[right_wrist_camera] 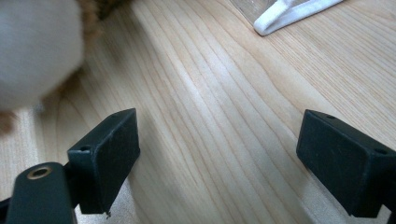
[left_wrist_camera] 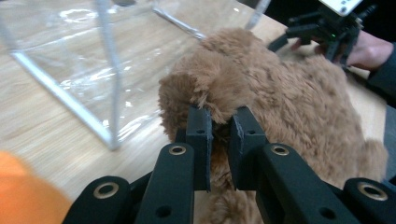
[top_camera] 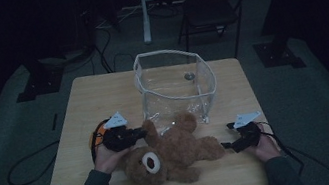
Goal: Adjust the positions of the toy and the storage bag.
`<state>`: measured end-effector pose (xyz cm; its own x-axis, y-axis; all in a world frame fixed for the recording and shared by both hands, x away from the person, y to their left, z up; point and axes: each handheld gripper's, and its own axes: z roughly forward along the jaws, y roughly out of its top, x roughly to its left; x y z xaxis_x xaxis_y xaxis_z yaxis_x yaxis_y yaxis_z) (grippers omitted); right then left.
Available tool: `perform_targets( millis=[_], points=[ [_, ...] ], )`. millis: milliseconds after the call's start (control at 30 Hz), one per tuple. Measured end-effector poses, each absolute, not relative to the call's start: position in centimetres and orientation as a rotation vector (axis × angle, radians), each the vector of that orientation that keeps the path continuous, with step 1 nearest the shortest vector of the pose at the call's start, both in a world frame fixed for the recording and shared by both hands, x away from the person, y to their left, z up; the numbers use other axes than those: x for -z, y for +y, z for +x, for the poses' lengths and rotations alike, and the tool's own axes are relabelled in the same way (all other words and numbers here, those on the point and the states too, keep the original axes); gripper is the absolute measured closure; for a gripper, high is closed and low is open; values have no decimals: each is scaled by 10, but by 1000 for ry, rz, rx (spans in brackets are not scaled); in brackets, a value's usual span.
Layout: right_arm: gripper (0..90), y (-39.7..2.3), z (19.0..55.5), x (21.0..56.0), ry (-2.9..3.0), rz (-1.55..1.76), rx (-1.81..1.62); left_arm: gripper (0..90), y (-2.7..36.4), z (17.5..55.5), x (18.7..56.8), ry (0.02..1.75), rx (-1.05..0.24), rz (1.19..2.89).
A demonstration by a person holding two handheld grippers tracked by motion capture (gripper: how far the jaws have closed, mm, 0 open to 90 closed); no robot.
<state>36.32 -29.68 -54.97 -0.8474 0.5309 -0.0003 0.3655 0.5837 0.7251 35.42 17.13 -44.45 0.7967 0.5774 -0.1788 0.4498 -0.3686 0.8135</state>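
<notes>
on the tabletop near my edge lies the bear, on its back with its muzzle up, just in front of the clear bag. my left hand-held gripper is clamped on a tuft of fur at the bear's ear, jaws nearly together. my right hand-held gripper sits by the bear's foot with jaws wide apart over bare wood, holding nothing. something orange lies beside my left hand.

Left gripper jaws pinch teddy bear fur, clear bag just beside on table.
</notes>
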Motion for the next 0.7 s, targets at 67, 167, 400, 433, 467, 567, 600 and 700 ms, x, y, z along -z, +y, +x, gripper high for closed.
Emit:
perform_targets(
  millis=[67, 167, 400, 433, 467, 567, 600, 700],
  points=[
    [126, -297, 363, 550, 2597, 746, -1115, 810, 178, 355, 443, 782, -182, 2005],
    [126, -297, 363, 550, 2597, 746, -1115, 894, 196, 356, 437, 815, -194, 1922],
    [126, -297, 363, 550, 2597, 747, -1116, 880, 222, 350, 426, 859, -258, 1894],
    [126, -297, 363, 550, 2597, 746, -1115, 874, 224, 349, 427, 865, -258, 1895],
    [126, -297, 363, 550, 2597, 747, -1115, 868, 225, 349, 428, 872, -255, 1897],
    [126, -297, 363, 550, 2597, 746, -1116, 827, 225, 346, 433, 886, -243, 1914],
    [126, -297, 363, 550, 2597, 746, -1115, 807, 224, 344, 434, 887, -228, 1921],
    [126, -297, 363, 550, 2597, 747, -1116, 722, 217, 336, 437, 864, -203, 1941]
  ],
)
